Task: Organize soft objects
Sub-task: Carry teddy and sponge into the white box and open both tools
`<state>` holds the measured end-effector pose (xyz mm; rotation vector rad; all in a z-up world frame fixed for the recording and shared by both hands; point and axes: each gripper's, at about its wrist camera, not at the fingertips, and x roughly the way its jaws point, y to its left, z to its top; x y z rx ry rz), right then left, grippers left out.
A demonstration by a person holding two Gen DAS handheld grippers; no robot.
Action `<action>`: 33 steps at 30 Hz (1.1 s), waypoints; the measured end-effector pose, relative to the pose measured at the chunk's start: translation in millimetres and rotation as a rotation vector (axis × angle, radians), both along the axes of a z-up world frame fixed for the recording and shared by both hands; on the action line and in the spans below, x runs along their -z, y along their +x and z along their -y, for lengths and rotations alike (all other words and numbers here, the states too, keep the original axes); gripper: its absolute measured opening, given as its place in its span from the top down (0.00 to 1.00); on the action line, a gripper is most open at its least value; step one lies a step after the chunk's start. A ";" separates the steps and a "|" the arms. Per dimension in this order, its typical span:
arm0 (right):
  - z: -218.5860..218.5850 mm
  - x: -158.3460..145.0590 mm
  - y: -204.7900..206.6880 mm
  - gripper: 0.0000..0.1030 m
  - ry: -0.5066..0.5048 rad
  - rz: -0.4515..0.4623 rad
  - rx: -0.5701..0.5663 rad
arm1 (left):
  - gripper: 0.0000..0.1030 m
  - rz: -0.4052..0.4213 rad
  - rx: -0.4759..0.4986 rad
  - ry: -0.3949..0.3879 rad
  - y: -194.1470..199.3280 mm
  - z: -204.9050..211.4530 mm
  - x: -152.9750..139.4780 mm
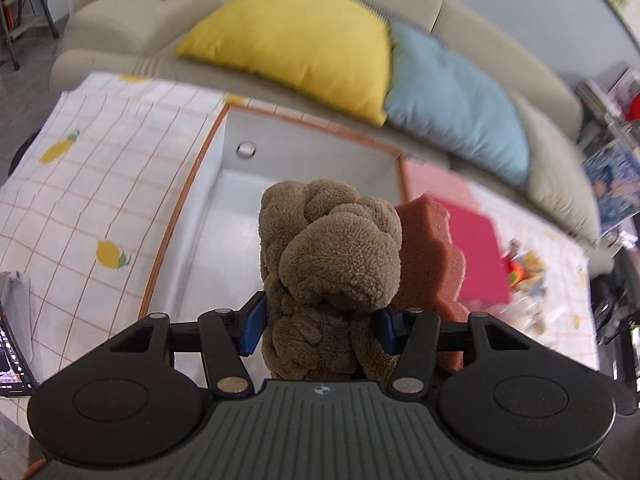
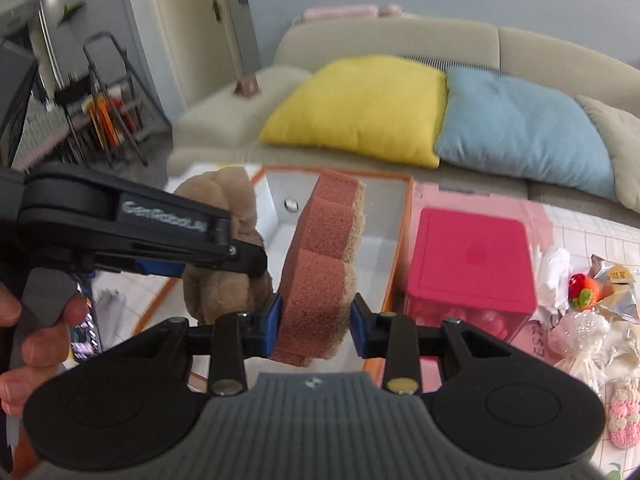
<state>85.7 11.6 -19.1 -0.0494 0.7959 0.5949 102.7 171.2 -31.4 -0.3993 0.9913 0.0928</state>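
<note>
My left gripper (image 1: pixel 318 326) is shut on a brown fluffy cloth (image 1: pixel 332 256), bunched upright above the near end of a white storage box with an orange rim (image 1: pixel 192 184). My right gripper (image 2: pixel 316 320) is shut on a reddish-brown scalloped sponge (image 2: pixel 324 264) with a tan scouring side, held upright over the same box (image 2: pixel 394 248). The sponge shows right of the cloth in the left wrist view (image 1: pixel 432 248). The cloth (image 2: pixel 224 240) and the left gripper (image 2: pixel 244 258) appear at left in the right wrist view.
A pink lidded box (image 2: pixel 472 256) stands right of the white box on a checked lemon-print tablecloth (image 1: pixel 80 184). Small soft toys and wrappers (image 2: pixel 588 292) lie at far right. A beige sofa with a yellow cushion (image 1: pixel 296 36) and a blue cushion (image 1: pixel 456 96) is behind.
</note>
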 end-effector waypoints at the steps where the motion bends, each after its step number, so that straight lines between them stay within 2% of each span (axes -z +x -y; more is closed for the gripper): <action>1: -3.5 4.9 2.2 0.66 -0.018 -0.011 -0.005 | 0.39 -0.017 0.001 0.001 3.2 -1.8 6.6; 5: -10.4 29.3 12.8 0.66 -0.071 -0.055 -0.018 | 0.39 -0.097 0.013 -0.035 13.9 -5.8 32.1; 9: -11.3 42.8 16.9 0.66 -0.114 -0.081 -0.028 | 0.39 -0.154 0.035 -0.034 22.7 -2.0 51.4; 19: -12.0 58.5 23.4 0.69 -0.142 -0.090 -0.064 | 0.35 -0.232 0.043 -0.034 30.3 4.2 72.9; 25: -4.2 51.8 19.1 0.68 -0.107 -0.087 -0.058 | 0.30 -0.225 0.036 -0.049 31.4 3.3 68.8; 28: 3.8 46.7 14.9 0.67 -0.080 -0.064 -0.049 | 0.29 -0.207 0.013 -0.031 30.5 3.2 62.0; 30: 9.9 41.9 12.1 0.55 -0.077 -0.047 -0.023 | 0.27 -0.177 -0.005 -0.012 27.1 4.0 54.0; 33: 22.1 35.4 8.7 0.53 -0.058 -0.024 0.019 | 0.27 -0.126 -0.026 0.016 20.6 8.6 39.2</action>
